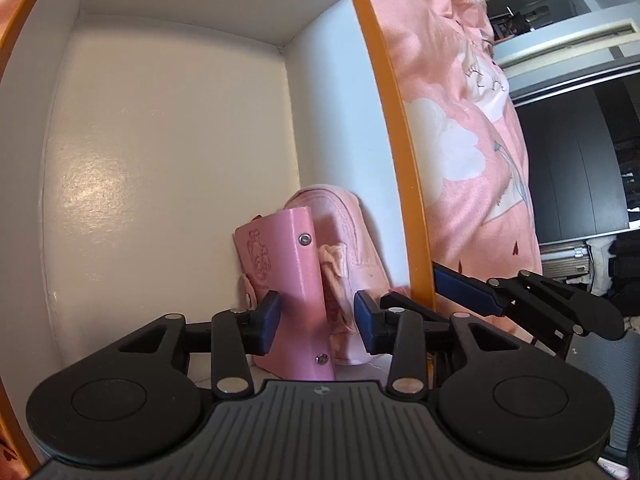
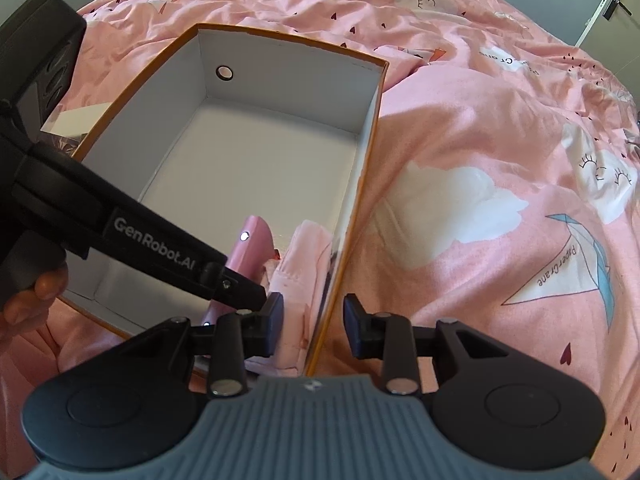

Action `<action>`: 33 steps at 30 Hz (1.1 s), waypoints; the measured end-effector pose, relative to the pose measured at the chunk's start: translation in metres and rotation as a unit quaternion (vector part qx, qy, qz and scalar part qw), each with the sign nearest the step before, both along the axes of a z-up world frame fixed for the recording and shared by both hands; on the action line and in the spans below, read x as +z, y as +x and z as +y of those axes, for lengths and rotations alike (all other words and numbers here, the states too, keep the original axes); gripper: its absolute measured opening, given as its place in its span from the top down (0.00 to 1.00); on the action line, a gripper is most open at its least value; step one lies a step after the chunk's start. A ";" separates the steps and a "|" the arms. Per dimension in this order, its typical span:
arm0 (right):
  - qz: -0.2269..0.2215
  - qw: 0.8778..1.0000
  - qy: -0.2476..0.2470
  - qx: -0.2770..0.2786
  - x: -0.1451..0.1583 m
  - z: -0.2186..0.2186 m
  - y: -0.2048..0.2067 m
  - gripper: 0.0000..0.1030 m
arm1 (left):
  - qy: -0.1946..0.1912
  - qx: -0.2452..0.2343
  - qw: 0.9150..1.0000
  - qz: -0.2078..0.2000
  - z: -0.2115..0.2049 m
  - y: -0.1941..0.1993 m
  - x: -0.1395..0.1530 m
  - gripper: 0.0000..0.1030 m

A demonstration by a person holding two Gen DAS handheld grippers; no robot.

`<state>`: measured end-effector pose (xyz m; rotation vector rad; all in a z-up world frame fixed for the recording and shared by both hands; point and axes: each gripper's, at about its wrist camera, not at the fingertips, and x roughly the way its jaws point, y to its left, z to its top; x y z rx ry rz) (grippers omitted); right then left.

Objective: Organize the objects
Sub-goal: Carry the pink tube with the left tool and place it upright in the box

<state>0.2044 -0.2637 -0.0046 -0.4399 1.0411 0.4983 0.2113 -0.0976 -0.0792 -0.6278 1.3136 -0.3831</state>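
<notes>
cardboard box (image 2: 362,128): orange outside, white inside, lying open on the bed; a round hole shows in its far end wall. most of its floor is bare.
bedding (image 2: 480,140): pink duvet with white clouds, small hearts and paper-crane prints, spread under and around the box.
pink case (image 1: 286,276): a smooth pink leather-like case with metal studs and an embossed pattern, standing on edge in the near right corner of the box.
pink pouch (image 1: 360,240): a soft, zipped fabric pouch with a small bow, just right of the case and leaning on the box's right wall – the two touch.
left gripper (image 1: 316,316): reaches down into the box. its blue-padded fingers stand a modest way apart on either side of the case's near edge; the left pad is at the case's face, the right pad is clear of it, in front of the pouch. nothing is clamped.
right gripper (image 2: 314,322): hovers over the box's near right wall, one finger inside above the pouch and one outside over the bedding. the gap is narrow and holds nothing – the wall's rim runs beneath it, and whether the pads touch it cannot be told.
person's hand (image 2: 32,296): fingertips wrapped round the left tool's handle, at the far left edge of the right wrist view.
</notes>
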 end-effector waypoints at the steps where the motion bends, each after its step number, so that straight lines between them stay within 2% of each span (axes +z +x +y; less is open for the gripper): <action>1: 0.001 1.000 0.000 -0.001 0.000 0.000 0.000 0.67 | -0.002 -0.004 1.000 -0.001 -0.001 0.000 0.000 0.62; 7: 0.002 1.000 -0.002 -0.001 -0.002 -0.001 -0.001 0.67 | 0.002 -0.019 1.000 -0.019 -0.008 0.004 0.005 0.65; 12: 0.009 1.000 -0.003 0.001 -0.006 0.002 -0.002 0.67 | 0.017 -0.027 0.999 -0.002 -0.015 0.008 -0.012 0.65; 21: 0.010 1.000 -0.006 0.002 -0.007 0.002 -0.005 0.66 | 0.034 -0.039 0.998 -0.018 -0.017 0.003 0.000 0.67; 27: 0.004 1.000 -0.010 -0.003 -0.003 -0.002 -0.008 0.63 | 0.028 -0.044 0.998 -0.018 -0.015 -0.005 0.003 0.67; 33: -0.009 1.000 -0.011 -0.009 0.004 -0.006 -0.014 0.60 | 0.042 -0.037 0.997 -0.047 -0.008 -0.010 0.015 0.67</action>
